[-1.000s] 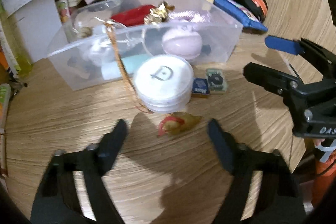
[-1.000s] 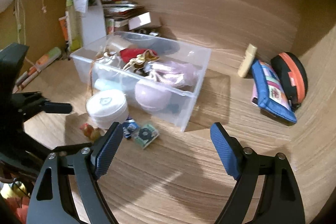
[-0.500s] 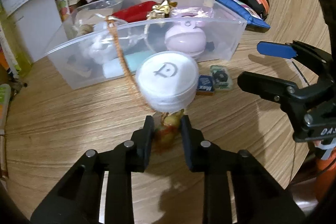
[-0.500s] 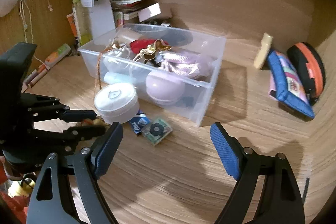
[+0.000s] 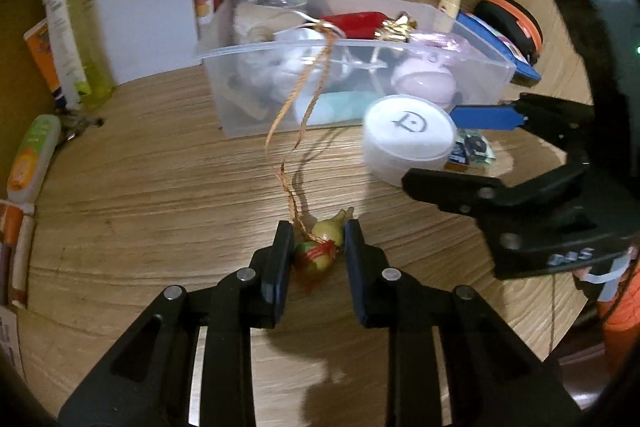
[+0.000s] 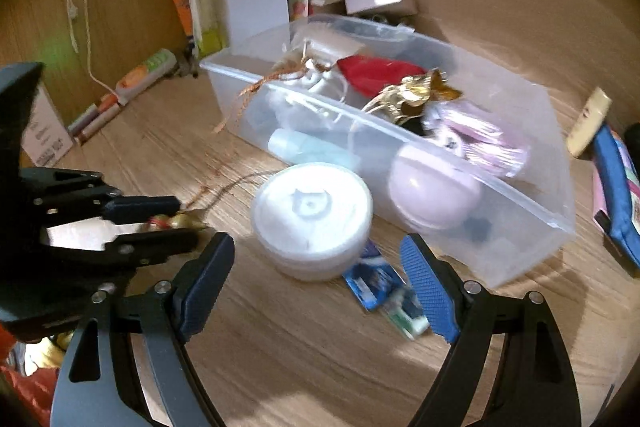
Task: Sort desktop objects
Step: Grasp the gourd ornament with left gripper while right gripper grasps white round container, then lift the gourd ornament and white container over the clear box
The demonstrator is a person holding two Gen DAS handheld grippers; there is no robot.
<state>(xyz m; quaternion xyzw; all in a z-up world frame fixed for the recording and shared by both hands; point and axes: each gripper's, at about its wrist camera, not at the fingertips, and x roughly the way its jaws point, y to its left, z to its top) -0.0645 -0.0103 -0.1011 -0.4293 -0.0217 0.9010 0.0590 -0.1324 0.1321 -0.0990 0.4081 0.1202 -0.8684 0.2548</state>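
My left gripper (image 5: 316, 241) is shut on a small green-yellow gourd charm (image 5: 322, 253) wound with red thread, low over the wooden desk. Its braided orange cord (image 5: 294, 115) runs up over the rim of the clear plastic box (image 5: 360, 45), which holds several small things. A white round tin (image 6: 312, 219) stands in front of the box. My right gripper (image 6: 316, 255) is open, its blue pads to either side of the tin's near edge without touching it. In the right wrist view the left gripper (image 6: 160, 221) sits at the left with the charm (image 6: 176, 221) in it.
A blue packet (image 6: 370, 283) and a green one (image 6: 404, 311) lie by the tin. A blue pouch (image 6: 616, 183), a cream tube (image 6: 590, 121) and an orange-rimmed case (image 5: 512, 21) lie right of the box. Papers and booklets (image 5: 140, 7) stand behind left; tubes (image 5: 32, 155) line the left edge.
My left jaws closed on the gourd charm and drew it away from the tin, pulling the cord out longer. My right gripper, still open, came down closer to the tin.
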